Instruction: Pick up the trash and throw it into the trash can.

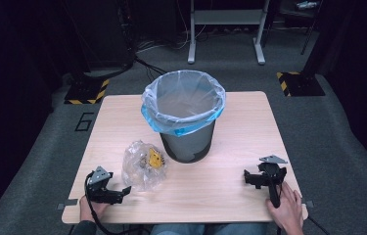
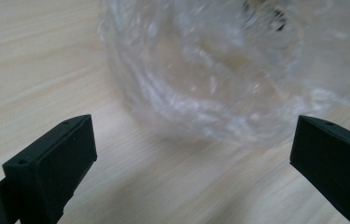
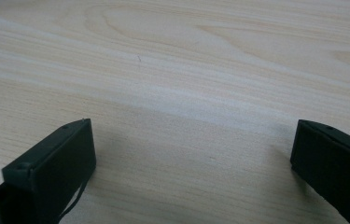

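A dark bin lined with a clear and blue bag stands upright in the middle of the wooden table. A crumpled clear plastic bag with something yellow inside lies to the bin's front left. My left gripper rests on the table just in front of that bag, open, its jaws pointing at the crumpled bag and nothing between them. My right gripper sits near the table's front right, open over bare wood.
The person's hands hold both grippers at the table's front edge. Beyond the table lie grey carpet, yellow-black striped floor plates on both sides and a metal stand's legs at the back.
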`<state>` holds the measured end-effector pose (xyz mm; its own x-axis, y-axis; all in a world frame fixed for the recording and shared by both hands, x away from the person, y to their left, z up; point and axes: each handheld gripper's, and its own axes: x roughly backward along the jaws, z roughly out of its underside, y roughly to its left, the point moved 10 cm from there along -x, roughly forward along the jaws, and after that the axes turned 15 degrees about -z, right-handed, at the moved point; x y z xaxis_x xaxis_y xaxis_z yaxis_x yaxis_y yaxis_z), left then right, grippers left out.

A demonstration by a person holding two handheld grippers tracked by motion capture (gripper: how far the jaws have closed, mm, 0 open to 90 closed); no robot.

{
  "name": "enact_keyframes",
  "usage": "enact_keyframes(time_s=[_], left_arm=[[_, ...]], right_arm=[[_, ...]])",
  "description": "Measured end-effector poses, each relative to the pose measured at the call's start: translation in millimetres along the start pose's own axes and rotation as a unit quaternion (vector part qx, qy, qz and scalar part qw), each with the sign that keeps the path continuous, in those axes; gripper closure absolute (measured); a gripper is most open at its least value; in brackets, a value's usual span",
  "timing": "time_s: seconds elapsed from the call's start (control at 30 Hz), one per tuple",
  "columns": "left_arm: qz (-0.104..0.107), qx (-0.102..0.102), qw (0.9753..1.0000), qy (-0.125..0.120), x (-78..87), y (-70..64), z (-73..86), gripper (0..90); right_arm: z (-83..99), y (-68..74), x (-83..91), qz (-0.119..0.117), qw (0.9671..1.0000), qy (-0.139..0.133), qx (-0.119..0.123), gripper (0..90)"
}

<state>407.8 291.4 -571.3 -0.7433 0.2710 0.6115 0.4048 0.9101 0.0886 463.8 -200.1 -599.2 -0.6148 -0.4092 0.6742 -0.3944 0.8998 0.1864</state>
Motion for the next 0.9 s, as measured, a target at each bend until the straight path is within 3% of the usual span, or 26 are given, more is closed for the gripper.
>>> enact_keyframes(time_s=[0.17,0.3,0.53,0.67,0.73,0.9], left_arm=[[0.003,-0.021,0.9998,-0.004,3.9,-10.3,-13.3,0.0],[0.001,-0.022,0.9997,-0.009,4.1,-13.4,-20.9,0.0],[-0.003,-0.034,0.9994,-0.001,-11.9,-14.6,-33.6,0.3],[-0.002,-0.038,0.9992,0.017,-28.2,-13.2,-33.3,8.9],[-0.009,-0.049,0.9984,0.025,-35.6,-13.6,-31.4,13.5],[-0.016,-0.048,0.9982,0.033,-47.9,-15.5,-29.4,27.8]], right_arm=[[0.0,-0.1,-0.1,-0.001,1.0000,0.000,0.000,0.0],[-0.1,-0.3,0.0,-0.001,1.0000,0.000,0.001,0.0],[0.0,-0.3,0.1,-0.003,1.0000,0.001,0.002,0.0],[0.1,-0.2,0.2,-0.003,1.0000,0.001,0.002,0.0],[0.1,-0.1,0.2,-0.003,1.0000,0.001,0.002,0.0],[0.2,-0.3,0.3,-0.003,1.0000,0.001,0.003,0.0]])
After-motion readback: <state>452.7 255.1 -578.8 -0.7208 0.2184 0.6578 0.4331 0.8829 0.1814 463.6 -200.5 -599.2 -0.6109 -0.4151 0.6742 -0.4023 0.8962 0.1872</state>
